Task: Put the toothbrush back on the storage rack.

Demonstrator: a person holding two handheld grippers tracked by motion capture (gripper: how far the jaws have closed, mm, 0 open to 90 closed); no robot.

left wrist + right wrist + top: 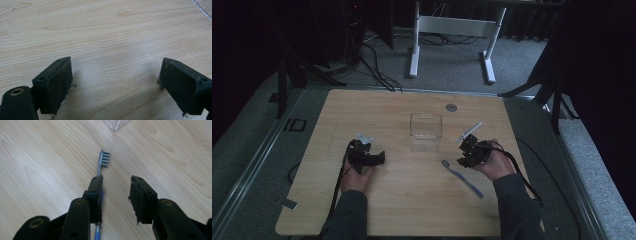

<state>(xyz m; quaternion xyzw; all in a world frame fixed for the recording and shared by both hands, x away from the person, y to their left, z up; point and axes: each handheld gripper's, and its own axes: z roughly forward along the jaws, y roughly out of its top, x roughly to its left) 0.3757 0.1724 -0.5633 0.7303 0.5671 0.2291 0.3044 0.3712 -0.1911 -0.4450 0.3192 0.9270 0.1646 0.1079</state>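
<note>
a blue-grey plastic toothbrush (462,178) lies flat on the pale wood-grain tabletop (412,210), just in front of the right gripper (467,150) and near a clear, square-sided plastic box (426,131) that stands at mid-table. in the right gripper view the toothbrush (103,160) shows a slim handle and rows of stubby bristles; its handle runs under the left jaw, beside the gap rather than in it, and the right gripper (117,192) stands half spread, pinching nothing. the left gripper (115,82) is spread wide over bare wood, its black pads scuffed and blocky. the high view shows the left gripper (364,150) well apart from the toothbrush. a round metal disc (451,107) sits near the far edge. no writing is readable.
</note>
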